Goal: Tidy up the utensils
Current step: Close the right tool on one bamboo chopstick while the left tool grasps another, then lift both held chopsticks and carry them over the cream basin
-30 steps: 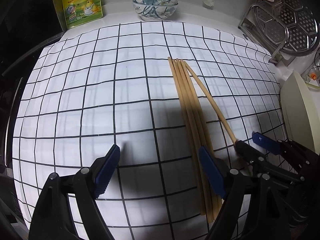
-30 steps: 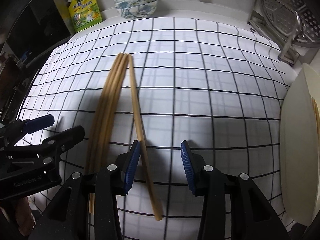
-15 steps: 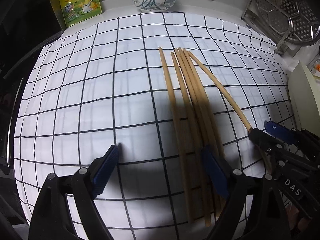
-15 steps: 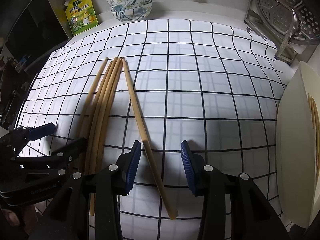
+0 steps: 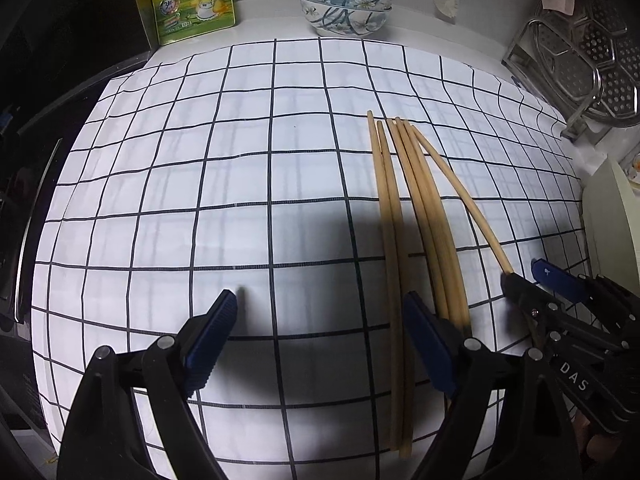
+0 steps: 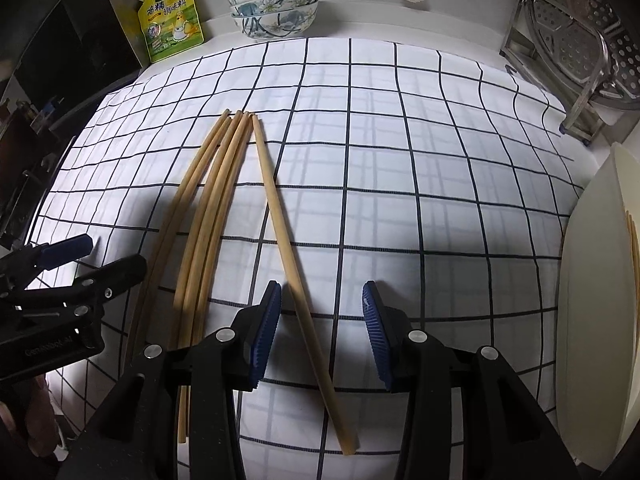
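**Stray chopstick lies between the right jaws**

On the checked cloth (image 6: pixel 400 160) covering the worktop, a bundle of chopsticks (image 6: pixel 208 216) lies fanned, tips pointing toward the stacked bowls (image 6: pixel 276 8). One stray chopstick (image 6: pixel 288 248) angles off on the bundle's right, its long axis running from the bowls back through the right gripper (image 6: pixel 320 324), whose jaws stand released astride it. The left gripper (image 5: pixel 320 340), also released, hovers left of the bundle. The right hand looks nearer for the pick.
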`<state>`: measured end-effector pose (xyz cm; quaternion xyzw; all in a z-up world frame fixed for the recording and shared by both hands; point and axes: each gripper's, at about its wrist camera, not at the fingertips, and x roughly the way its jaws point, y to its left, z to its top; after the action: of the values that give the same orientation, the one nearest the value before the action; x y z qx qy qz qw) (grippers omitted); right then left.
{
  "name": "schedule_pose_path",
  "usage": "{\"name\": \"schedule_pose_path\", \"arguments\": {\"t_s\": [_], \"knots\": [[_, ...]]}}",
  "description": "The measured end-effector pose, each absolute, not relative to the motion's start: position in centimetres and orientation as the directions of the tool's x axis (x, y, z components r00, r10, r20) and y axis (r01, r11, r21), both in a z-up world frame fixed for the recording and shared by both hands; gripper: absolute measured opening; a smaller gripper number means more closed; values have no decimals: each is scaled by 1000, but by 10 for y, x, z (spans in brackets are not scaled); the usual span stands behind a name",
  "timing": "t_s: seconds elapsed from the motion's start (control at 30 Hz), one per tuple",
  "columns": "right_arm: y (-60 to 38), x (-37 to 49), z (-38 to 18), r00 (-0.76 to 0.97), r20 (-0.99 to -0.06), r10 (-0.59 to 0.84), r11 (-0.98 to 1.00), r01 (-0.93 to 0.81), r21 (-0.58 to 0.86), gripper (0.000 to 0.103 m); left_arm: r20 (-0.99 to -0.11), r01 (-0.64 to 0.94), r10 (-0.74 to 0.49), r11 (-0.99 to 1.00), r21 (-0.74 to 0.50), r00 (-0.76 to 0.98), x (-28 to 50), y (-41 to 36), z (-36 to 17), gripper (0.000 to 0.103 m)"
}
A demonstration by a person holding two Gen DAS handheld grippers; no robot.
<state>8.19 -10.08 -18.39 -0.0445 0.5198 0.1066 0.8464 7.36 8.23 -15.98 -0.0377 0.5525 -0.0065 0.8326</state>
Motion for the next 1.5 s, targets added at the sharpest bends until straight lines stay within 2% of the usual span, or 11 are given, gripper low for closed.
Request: {"name": "schedule_pose_path", "arguments": {"t_s": [0.37, 0.5, 0.6, 0.67, 0.7, 0.73, 0.8, 0.93, 1.2, 1.5], "knots": [[-97, 82, -185, 453, -884, 116, 969, -248, 0, 41, -925, -27, -16, 999, -29, 379, 78, 76, -165, 85], [-94, 83, -186, 466, -878, 110, 962, -271, -23, 41, -925, -18, 13, 1000, 6, 379, 82, 72, -167, 82], [-89, 83, -186, 474, -872, 120, 953, -300, -32, 39, -920, -7, 9, 1000, 6, 391, 85, 70, -164, 68], [-86, 84, -186, 472, -871, 138, 946, -323, -25, 22, -918, 9, 0, 1000, 4, 397, 87, 67, -161, 57], [-83, 83, -185, 470, -871, 144, 942, -335, -25, 15, -917, 15, -5, 1000, 2, 399, 87, 67, -161, 46], [-81, 83, -185, 470, -871, 144, 939, -343, -30, 7, -916, 25, -11, 1000, -1, 400, 87, 65, -159, 31], [-78, 83, -185, 467, -872, 146, 938, -345, -27, 6, -918, 41, -25, 999, -10, 396, 88, 63, -158, 8], [-87, 83, -184, 444, -875, 191, 950, -309, 51, 6, -923, 51, -47, 998, -30, 382, 87, 64, -157, 7], [-104, 77, -171, 437, -877, 201, 965, -240, 102, 6, -919, 71, -66, 997, -41, 388, 86, 65, -143, 7], [-127, 70, -129, 513, -833, 206, 976, -172, 136, 6, -883, 150, -104, 988, -38, 457, 92, 45, -97, 7]]}}
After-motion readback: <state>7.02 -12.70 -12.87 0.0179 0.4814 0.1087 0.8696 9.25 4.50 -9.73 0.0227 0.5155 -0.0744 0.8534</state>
